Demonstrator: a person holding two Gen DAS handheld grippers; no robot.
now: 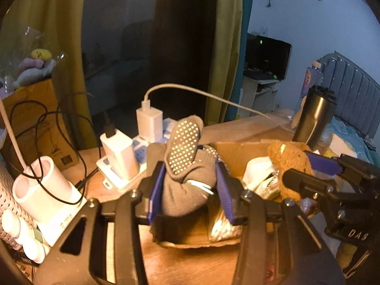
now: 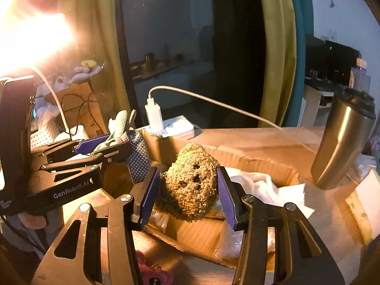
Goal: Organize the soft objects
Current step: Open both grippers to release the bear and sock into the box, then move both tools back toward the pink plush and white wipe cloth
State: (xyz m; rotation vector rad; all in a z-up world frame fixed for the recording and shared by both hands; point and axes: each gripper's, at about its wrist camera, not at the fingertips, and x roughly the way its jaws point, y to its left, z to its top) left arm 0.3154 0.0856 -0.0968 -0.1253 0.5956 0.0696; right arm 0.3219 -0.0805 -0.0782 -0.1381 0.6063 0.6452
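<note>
"GenRobot.AI" is printed in white on the side of the left gripper [image 2: 111, 147], and the letters "DAS" are read on the right gripper [image 1: 306, 166]. A grey sock [image 1: 187, 163], studded with pale grip dots on its sole, is pinched between the left gripper's blue pads; its long axis stands roughly upright, toe end up, over the cardboard box [image 2: 249, 156]. A brown, nubbly plush bear [image 2: 191, 187] with three dark face dots is clamped between the right gripper's pads, face towards the camera, above the same box's open compartment.
</note>
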